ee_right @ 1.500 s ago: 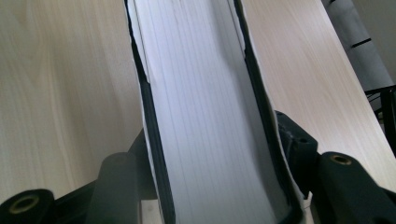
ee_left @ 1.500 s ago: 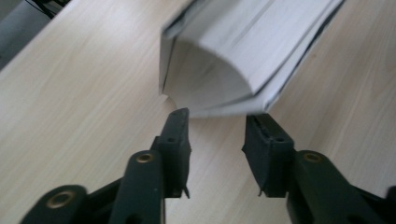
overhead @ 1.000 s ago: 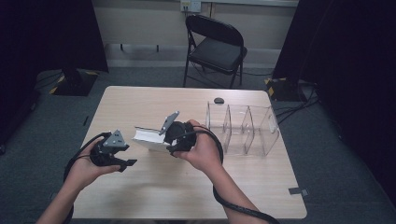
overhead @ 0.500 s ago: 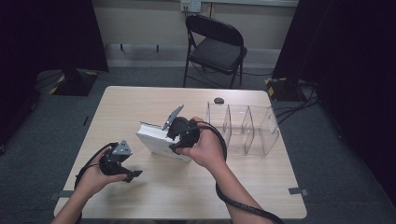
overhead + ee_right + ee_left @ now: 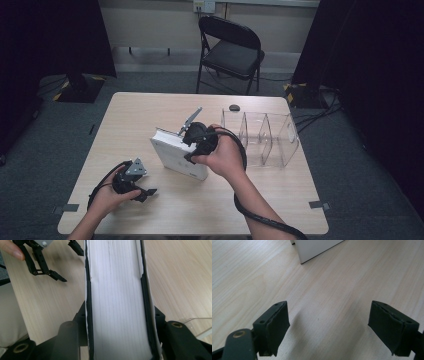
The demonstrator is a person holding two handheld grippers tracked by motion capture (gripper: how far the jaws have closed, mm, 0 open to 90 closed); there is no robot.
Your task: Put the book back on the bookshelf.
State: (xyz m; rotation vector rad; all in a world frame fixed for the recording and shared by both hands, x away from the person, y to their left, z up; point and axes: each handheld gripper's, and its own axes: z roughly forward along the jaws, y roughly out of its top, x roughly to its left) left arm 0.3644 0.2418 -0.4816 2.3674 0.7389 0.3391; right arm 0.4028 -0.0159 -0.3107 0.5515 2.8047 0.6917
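While the left gripper [image 5: 141, 192] hovers low over the table [image 5: 125, 115] near its front left, jaws just opened wide and empty, the book [image 5: 175, 157] at mid-table is already lifted by the right gripper [image 5: 189, 145], which has been tightening across its thickness. By my judgement, slotting it into the clear rack [image 5: 265, 137] on the right remains undone.
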